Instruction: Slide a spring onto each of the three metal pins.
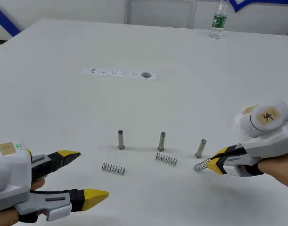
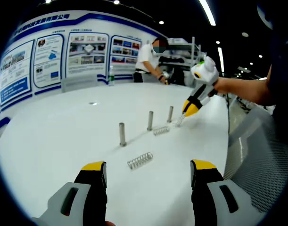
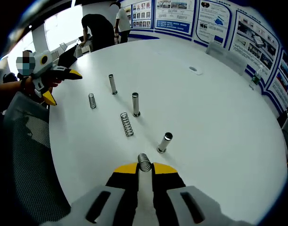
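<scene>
On the white table [image 1: 49, 108], three metal pins [image 1: 161, 141] and three springs [image 1: 166, 159] are counted.
The third spring [image 1: 201, 165] is pinched at one end by the closed jaws of the right gripper [image 1: 211, 163], just beside the foot of the right pin [image 1: 201, 148]. The middle pin [image 1: 161, 141] and the left pin [image 1: 120, 140] stand upright in the same row. The second spring [image 1: 166, 159] lies before the middle pin, and the first spring [image 1: 113, 168] before the left pin. The left gripper [image 1: 92, 173] is held wide, near the first spring.
</scene>
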A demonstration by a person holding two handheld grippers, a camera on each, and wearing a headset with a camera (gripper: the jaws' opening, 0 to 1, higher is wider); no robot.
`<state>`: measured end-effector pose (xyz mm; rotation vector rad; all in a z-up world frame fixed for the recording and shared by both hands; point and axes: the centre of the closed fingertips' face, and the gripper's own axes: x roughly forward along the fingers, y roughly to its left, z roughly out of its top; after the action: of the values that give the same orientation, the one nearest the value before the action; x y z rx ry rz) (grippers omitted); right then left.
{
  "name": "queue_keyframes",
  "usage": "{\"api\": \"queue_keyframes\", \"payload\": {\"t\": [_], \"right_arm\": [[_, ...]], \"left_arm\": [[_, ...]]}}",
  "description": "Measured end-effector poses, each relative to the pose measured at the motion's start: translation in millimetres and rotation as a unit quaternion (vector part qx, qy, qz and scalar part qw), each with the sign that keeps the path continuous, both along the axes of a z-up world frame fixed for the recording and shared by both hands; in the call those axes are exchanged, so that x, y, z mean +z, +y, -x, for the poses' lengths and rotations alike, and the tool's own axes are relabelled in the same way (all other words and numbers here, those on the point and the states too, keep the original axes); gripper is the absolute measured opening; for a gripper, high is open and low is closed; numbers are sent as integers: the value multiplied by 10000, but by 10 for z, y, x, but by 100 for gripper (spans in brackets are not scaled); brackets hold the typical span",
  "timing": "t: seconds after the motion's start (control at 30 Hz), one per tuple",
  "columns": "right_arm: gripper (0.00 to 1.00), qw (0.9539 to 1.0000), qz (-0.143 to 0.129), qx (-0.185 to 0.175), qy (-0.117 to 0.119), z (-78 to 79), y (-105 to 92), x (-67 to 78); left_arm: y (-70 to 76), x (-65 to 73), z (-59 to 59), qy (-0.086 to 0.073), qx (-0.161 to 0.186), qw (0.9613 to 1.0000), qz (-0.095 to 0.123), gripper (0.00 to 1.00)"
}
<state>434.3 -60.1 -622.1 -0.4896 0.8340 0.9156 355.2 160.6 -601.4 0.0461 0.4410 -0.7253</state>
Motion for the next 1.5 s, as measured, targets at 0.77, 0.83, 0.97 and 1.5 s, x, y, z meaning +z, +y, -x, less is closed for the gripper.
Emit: {"api": "queue_keyframes", "payload": {"t": [0.77,0.83,0.97,1.5], "right_arm": [[12,9975,497,493,-62,-119,36,692],[12,9968,578,550,-64,-146,41,723],[12,9944,790,692,-59,-211,57,737],[12,9878,1236,927,193,-314,26,628]], "left_arm": [[-11,9,-1,-9,-28,10000,-13,74],[-10,9,0,-11,-29,10000,-24,74],[-1,9,2,-7,-18,10000,-23,74],[13,4,1,-15,7,10000,-24,74]]}}
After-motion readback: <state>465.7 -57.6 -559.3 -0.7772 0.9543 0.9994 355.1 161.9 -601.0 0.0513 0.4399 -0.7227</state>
